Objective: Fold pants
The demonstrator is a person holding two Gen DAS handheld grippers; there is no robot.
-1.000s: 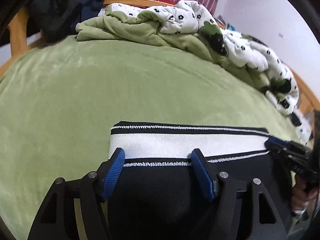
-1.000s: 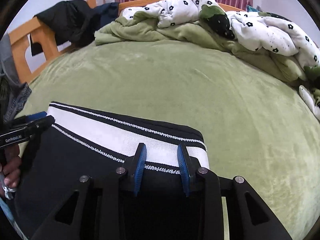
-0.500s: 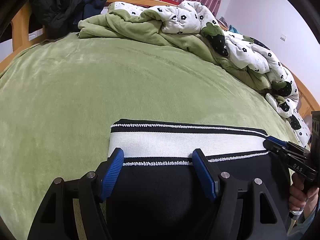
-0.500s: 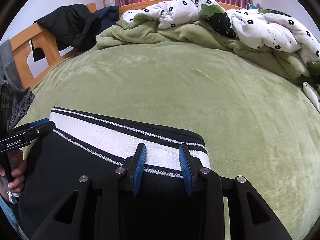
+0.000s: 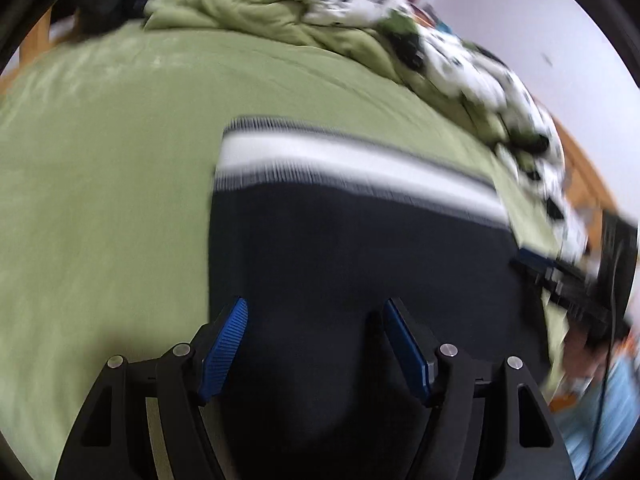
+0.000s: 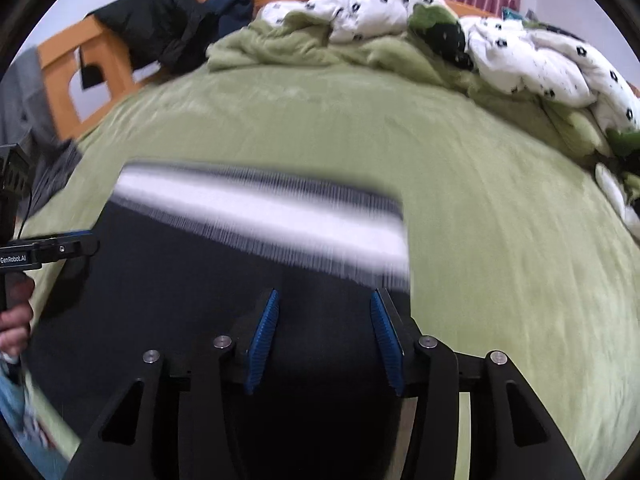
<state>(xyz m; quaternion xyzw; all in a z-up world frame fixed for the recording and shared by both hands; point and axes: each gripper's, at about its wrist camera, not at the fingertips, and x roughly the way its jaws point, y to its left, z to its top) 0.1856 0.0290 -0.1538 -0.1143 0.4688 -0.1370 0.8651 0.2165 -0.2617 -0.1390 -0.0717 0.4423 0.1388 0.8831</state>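
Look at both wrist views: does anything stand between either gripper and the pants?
Nothing visible does. The left gripper and right gripper both hang open directly over the dark pants, which lie on the green blanket.

Dark pants point(image 6: 192, 304) lie flat on the green bedspread point(image 6: 500, 280), their white waistband point(image 6: 260, 216) with striped edging smeared by motion blur and turned toward the head of the bed. The right gripper point(image 6: 324, 340) hangs over the dark cloth just short of the waistband's right end; its jaws have just been opening, and the blue pads point(image 6: 262, 344) appear to stand clear of the fabric. At the bed's left edge the left gripper point(image 6: 60, 250) reaches in beside the pants, a hand point(image 6: 14, 320) below it. A rumpled white patterned duvet point(image 6: 520, 52) is heaped along the far edge, and a black jacket point(image 6: 160, 36) drapes the wooden frame point(image 6: 64, 80) at the far left corner.
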